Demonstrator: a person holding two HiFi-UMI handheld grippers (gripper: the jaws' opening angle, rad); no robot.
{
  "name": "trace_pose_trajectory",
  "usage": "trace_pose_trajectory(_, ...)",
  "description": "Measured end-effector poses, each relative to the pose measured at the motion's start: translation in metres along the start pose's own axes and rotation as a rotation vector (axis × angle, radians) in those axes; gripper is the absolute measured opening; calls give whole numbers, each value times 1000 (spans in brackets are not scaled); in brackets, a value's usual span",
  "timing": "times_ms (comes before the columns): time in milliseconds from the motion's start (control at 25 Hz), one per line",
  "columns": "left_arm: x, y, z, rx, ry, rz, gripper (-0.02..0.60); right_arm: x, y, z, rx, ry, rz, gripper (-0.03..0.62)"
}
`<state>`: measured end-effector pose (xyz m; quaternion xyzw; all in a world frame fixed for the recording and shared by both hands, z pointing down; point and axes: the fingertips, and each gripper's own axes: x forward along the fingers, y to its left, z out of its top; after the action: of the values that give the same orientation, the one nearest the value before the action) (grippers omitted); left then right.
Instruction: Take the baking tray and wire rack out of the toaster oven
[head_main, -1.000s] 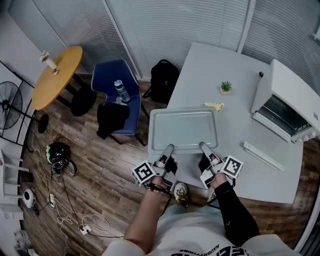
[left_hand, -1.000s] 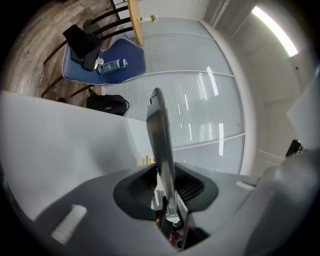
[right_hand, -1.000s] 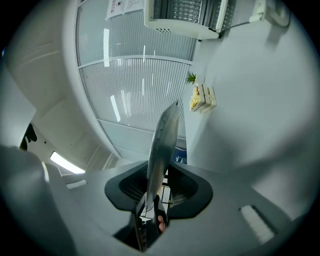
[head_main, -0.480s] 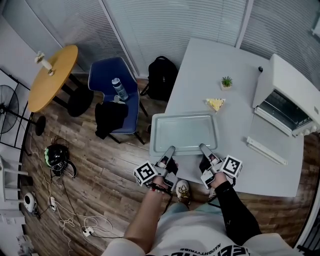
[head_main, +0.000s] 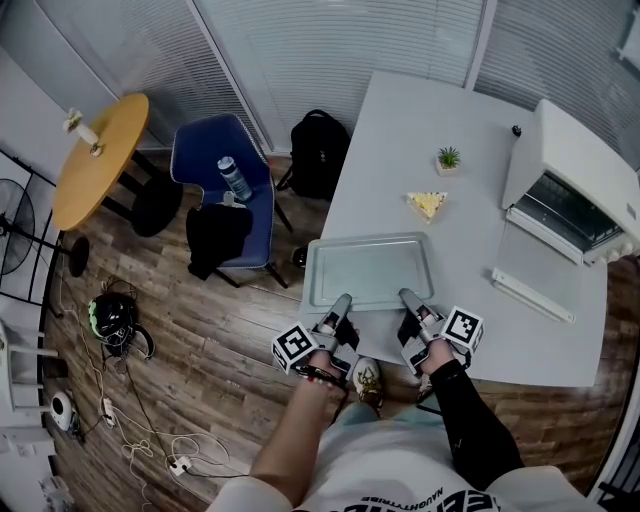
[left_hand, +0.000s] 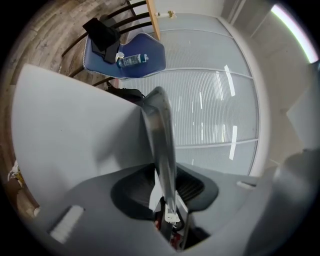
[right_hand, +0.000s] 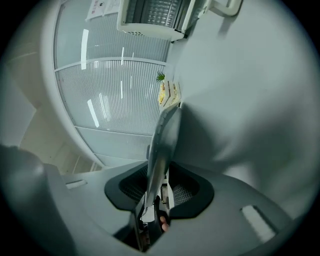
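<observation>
Baking tray (head_main: 370, 270) out of the toaster oven (head_main: 575, 165), at the table's (head_main: 420, 130) near left corner, left end overhanging the edge; resting or just clear, impossible to tell. Left gripper (head_main: 341, 300) clamped on the tray's near rim, right gripper (head_main: 406, 296) clamped likewise further right. Step in hand, probably: setting the tray down. Next move: lower flat, open both grips, then reach right to the open oven for the wire rack, presumably still inside, not made out. Tray shallow, pale grey metal, rectangular, rounded corners, empty.
</observation>
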<state>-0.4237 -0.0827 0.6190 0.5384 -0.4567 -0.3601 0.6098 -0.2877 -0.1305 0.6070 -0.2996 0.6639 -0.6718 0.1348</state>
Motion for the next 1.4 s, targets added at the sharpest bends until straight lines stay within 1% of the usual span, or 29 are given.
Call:
trace_pose_trajectory(80, 1, 0, 1, 13, 5, 11, 156, -1, -5, 0, 5, -4, -27, 104)
trace_pose_trajectory(160, 4, -1, -2, 35, 26, 20, 156, -2, -8, 0, -13, -5, -59, 104)
trace_pose_trajectory(240, 9, -3, -11, 64, 74, 12, 156, 1, -6, -2, -32, 6, -57, 106)
trace_pose_trajectory(320, 17, -7, -26, 95, 135, -2, 156, 7, -4, -6, -40, 28, -35, 106)
trace_pose_trajectory(400, 24, -12, -41, 122, 184, -7, 156, 13, -3, -12, -52, 54, -35, 107)
trace_pose_trajectory(600, 29, -11, -68, 131, 261, -1, 156, 16, -8, -23, -75, 99, -75, 134)
trace_pose_trajectory(720, 27, -7, -76, 131, 279, 16, 156, 16, -15, -27, -68, 112, -95, 153)
trace_pose_trajectory(880, 26, 2, -79, 138, 290, 53, 155, 13, -20, -29, -65, 119, -120, 155)
trace_pose_trajectory(1000, 27, 8, -81, 139, 294, 77, 138, 11, -25, -31, -70, 127, -139, 156)
trace_pose_trajectory(1120, 29, 12, -81, 138, 292, 96, 137, 7, -26, -33, -76, 134, -147, 156)
trace_pose_trajectory(1240, 32, 12, -82, 126, 286, 95, 130, 4, -26, -32, -71, 122, -152, 155)
trace_pose_trajectory(1400, 35, 13, -91, 119, 308, 89, 131, -7, -30, -28, -71, 102, -178, 155)
